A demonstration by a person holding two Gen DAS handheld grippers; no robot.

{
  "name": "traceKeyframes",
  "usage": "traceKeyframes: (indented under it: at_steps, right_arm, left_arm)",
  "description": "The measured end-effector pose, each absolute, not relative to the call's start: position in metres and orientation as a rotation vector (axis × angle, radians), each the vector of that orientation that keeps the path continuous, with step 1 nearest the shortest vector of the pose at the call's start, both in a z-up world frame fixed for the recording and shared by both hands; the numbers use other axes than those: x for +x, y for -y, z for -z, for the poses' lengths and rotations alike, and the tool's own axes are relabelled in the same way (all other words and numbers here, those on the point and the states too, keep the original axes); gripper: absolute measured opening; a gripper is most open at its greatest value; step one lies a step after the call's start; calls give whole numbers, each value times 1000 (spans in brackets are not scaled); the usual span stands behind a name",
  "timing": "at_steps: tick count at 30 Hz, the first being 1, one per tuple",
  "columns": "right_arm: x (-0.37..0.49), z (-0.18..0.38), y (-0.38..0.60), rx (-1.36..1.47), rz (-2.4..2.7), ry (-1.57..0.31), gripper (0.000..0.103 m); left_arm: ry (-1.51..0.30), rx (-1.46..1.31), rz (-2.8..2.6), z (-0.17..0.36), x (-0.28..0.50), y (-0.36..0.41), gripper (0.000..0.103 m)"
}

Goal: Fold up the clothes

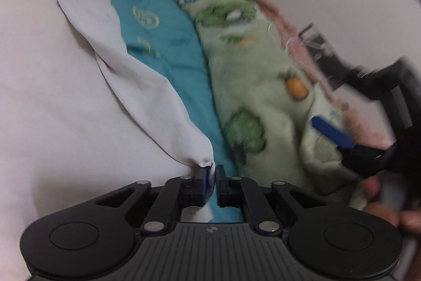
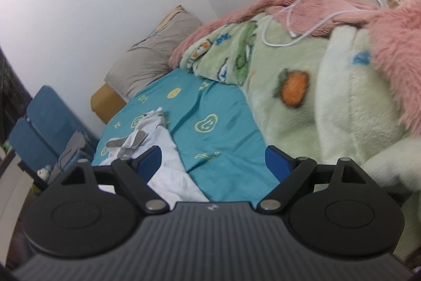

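Observation:
A white garment (image 1: 126, 75) with grey trim at its far end lies on the teal bedsheet (image 1: 163, 44) and stretches in a taut fold toward me. My left gripper (image 1: 212, 171) is shut on its near corner, which bunches up at the blue pads. In the right wrist view the same garment (image 2: 168, 149) lies crumpled, with one edge running past the left finger. My right gripper (image 2: 213, 162) stands open above the sheet (image 2: 210, 123) with nothing pinched. In the left wrist view it shows at the right edge, one blue finger (image 1: 331, 133) over the green blanket.
A green fleece blanket (image 2: 302, 65) and a pink fluffy one (image 2: 389, 38) are heaped along the wall side, with white cables (image 2: 289, 25) lying on them. A grey pillow (image 2: 150, 54) lies at the bed's head and a blue folding chair (image 2: 44, 128) stands beside the bed. A hand (image 1: 381, 204) holds the right gripper.

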State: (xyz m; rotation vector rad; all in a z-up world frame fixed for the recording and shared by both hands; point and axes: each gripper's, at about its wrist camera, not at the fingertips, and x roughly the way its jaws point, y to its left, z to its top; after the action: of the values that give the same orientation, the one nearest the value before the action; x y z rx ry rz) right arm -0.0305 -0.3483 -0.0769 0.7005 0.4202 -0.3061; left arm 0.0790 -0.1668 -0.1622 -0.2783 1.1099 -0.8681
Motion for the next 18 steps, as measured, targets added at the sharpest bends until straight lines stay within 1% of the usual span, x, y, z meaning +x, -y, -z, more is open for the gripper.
traceKeyframes:
  at_steps: [1, 2, 3, 4, 5, 6, 8, 11, 13, 14, 15, 18]
  right_arm:
    - [-29, 81, 351, 723, 297, -435, 88]
    - [-27, 85, 354, 746, 283, -456, 88]
    - [-24, 89, 355, 765, 262, -484, 88]
    - [-19, 93, 354, 779, 236, -516, 88]
    - [-14, 97, 352, 787, 207, -546, 88]
    - [-9, 100, 348, 787, 180, -569, 87]
    - [-1, 103, 340, 768, 138, -606, 87]
    - [8, 107, 324, 716, 105, -659, 87]
    - [16, 112, 313, 692, 85, -715, 82]
    - [19, 114, 307, 677, 76, -749, 75]
    - [22, 117, 300, 651, 69, -782, 72]
    - [24, 114, 280, 551, 41, -813, 68]
  left_arm:
    - [-1138, -273, 857, 167, 79, 165, 27]
    - [-1149, -274, 844, 167, 79, 160, 36]
    - [-1142, -274, 834, 163, 77, 152, 41]
    - [-1118, -258, 822, 155, 74, 141, 55]
    - [-1091, -240, 809, 147, 71, 130, 63]
    - [-1067, -225, 787, 137, 66, 116, 66]
    - [-1019, -197, 740, 117, 55, 86, 73]
    - [-973, -182, 609, 102, 41, 42, 80]
    - [-944, -182, 515, 102, 35, 14, 80]
    - [-950, -187, 478, 103, 37, 6, 80]
    - [-959, -192, 442, 105, 39, 0, 79]
    - [-984, -207, 333, 110, 47, -20, 76]
